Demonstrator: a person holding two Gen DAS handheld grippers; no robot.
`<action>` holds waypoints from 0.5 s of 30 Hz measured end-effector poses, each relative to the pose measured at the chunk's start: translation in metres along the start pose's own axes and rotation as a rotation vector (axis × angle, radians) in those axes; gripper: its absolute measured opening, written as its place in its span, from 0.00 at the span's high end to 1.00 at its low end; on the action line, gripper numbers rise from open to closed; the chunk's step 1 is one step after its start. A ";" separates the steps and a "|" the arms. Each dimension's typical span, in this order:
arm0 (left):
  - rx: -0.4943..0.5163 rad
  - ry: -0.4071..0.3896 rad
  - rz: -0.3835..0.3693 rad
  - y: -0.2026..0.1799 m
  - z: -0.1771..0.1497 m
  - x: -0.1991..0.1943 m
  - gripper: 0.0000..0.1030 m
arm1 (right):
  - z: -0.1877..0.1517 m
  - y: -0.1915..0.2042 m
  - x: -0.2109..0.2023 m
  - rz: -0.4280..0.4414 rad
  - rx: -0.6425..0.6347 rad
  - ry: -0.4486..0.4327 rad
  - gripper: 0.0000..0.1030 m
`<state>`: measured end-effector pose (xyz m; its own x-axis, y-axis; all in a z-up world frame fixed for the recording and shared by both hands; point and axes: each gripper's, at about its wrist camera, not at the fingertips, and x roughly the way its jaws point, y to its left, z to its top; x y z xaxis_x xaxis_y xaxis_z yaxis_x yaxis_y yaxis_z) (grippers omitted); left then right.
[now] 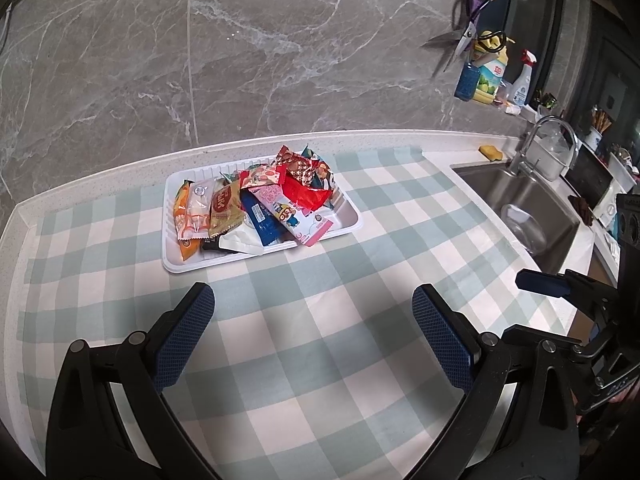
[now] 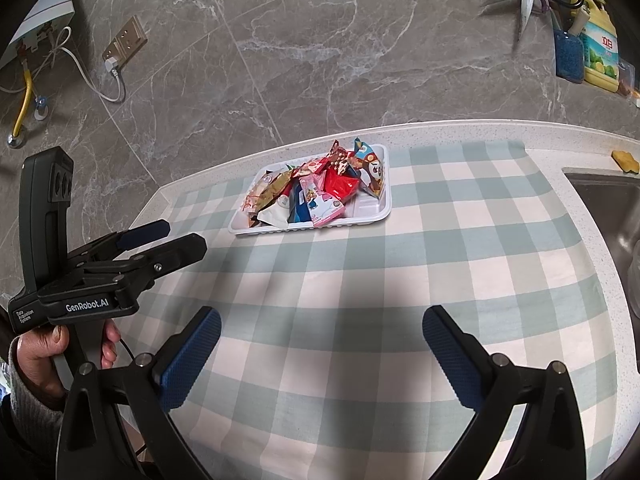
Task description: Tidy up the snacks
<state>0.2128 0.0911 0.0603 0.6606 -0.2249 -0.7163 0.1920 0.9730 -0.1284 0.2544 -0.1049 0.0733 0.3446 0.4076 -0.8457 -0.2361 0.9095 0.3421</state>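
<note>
A white plastic tray [image 1: 200, 269] sits on the checked cloth near the counter's back edge, heaped with several snack packets [image 1: 256, 206]. A red wrapper [image 1: 306, 194] and a pink cartoon packet [image 1: 294, 218] lie on top, and an orange one [image 1: 183, 216] at the left end. My left gripper [image 1: 314, 322] hovers open over the cloth, short of the tray, holding nothing. In the right wrist view the tray [image 2: 382, 213] is farther off. My right gripper [image 2: 322, 322] is open and empty. The left gripper [image 2: 186, 234] shows at the left, held by a hand [image 2: 60, 344].
The blue-and-white checked cloth [image 1: 320, 280] covers the counter. A steel sink [image 1: 520, 208] with a faucet [image 1: 548, 136] and a yellow sponge [image 1: 491, 153] lies to the right. Scissors [image 1: 460, 40] hang on the marble wall above bottles [image 1: 490, 76]. A wall socket [image 2: 124, 44] is at the left.
</note>
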 end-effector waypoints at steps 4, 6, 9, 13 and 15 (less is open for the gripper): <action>0.028 -0.002 0.044 -0.002 0.001 0.001 0.02 | 0.000 0.002 0.001 0.002 -0.001 0.002 0.00; 0.053 -0.017 0.091 -0.004 0.002 -0.001 0.02 | 0.000 0.004 0.001 0.005 -0.002 0.002 0.00; 0.087 -0.050 0.144 -0.007 0.003 -0.005 0.02 | 0.000 0.005 0.003 0.009 0.000 0.003 0.00; 0.127 -0.114 0.186 -0.011 0.000 -0.014 0.02 | 0.000 0.005 0.005 0.011 0.000 0.005 0.00; 0.146 -0.143 0.218 -0.014 -0.002 -0.018 0.02 | -0.001 0.006 0.006 0.014 0.000 0.003 0.00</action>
<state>0.1965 0.0821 0.0735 0.7914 -0.0268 -0.6107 0.1298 0.9836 0.1250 0.2541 -0.0969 0.0703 0.3382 0.4204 -0.8420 -0.2409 0.9036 0.3543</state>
